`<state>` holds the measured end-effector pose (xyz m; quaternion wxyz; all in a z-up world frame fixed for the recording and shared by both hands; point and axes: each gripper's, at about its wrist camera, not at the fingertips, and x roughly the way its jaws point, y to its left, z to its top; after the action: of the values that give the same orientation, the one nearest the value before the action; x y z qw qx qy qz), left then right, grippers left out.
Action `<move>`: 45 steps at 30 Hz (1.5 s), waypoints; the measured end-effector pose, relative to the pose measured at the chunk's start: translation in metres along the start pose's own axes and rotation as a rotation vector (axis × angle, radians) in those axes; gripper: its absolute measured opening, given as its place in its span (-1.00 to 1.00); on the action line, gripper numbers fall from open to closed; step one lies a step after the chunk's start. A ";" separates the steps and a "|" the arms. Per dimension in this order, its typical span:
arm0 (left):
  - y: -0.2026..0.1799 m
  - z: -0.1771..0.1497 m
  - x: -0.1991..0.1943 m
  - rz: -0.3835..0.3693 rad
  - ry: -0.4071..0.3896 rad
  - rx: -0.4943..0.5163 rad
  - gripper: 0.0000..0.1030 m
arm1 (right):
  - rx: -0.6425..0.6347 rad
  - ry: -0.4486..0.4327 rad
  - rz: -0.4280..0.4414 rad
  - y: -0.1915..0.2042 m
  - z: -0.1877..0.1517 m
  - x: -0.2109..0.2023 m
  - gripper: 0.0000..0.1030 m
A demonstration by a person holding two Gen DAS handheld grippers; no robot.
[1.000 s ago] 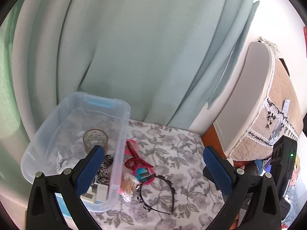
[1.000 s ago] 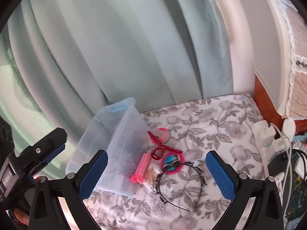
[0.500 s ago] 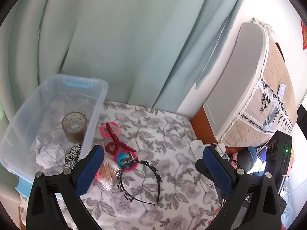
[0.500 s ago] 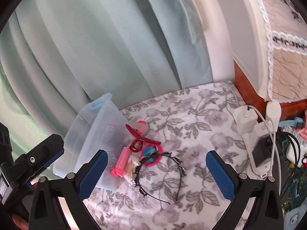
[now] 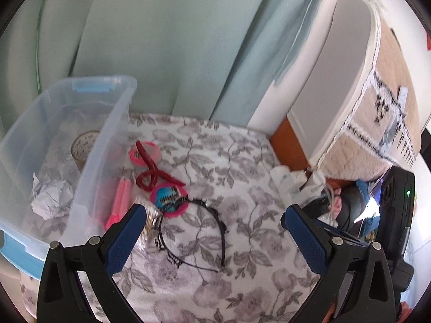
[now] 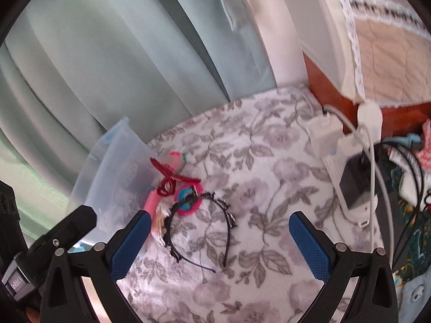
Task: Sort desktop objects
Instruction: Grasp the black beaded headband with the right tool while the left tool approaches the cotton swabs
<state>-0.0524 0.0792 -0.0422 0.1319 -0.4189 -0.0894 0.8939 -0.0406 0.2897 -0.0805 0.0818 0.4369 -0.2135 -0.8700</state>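
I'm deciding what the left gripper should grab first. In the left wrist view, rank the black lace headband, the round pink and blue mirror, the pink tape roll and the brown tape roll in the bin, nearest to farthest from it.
From the left gripper:
1. Black lace headband, on the cloth between the fingers.
2. Round pink and blue mirror, just beyond, leftward.
3. Pink tape roll, farther back under the red clip.
4. Brown tape roll, far left inside the clear plastic bin.

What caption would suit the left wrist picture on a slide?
Open left claw above a black lace headband on the floral cloth, beside a clear plastic bin.
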 end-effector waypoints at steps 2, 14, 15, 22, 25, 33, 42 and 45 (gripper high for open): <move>0.000 -0.005 0.007 0.022 0.027 0.003 0.99 | 0.002 0.015 -0.013 -0.004 -0.004 0.005 1.00; 0.011 -0.018 0.031 0.104 0.117 -0.021 0.99 | -0.022 0.104 -0.069 -0.015 -0.019 0.040 1.00; 0.014 -0.020 0.033 0.111 0.126 -0.034 0.99 | -0.025 0.109 -0.075 -0.015 -0.020 0.043 1.00; 0.030 -0.031 0.043 0.172 0.153 -0.092 0.99 | -0.051 0.161 -0.092 -0.014 -0.026 0.066 0.96; 0.037 -0.035 0.046 0.216 0.160 -0.122 0.99 | -0.078 0.182 -0.100 -0.010 -0.028 0.077 0.91; 0.061 -0.046 0.056 0.265 0.200 -0.234 0.99 | -0.148 0.240 -0.134 0.000 -0.030 0.113 0.59; 0.060 -0.046 0.062 0.249 0.207 -0.201 0.99 | -0.230 0.236 -0.195 0.019 -0.021 0.139 0.48; 0.060 -0.046 0.062 0.240 0.211 -0.187 0.99 | -0.260 0.233 -0.237 0.021 -0.020 0.145 0.36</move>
<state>-0.0647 0.0435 -0.1331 -0.0067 -0.5285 -0.1071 0.8421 -0.1126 0.2174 -0.1869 0.0588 0.5425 -0.0359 -0.8372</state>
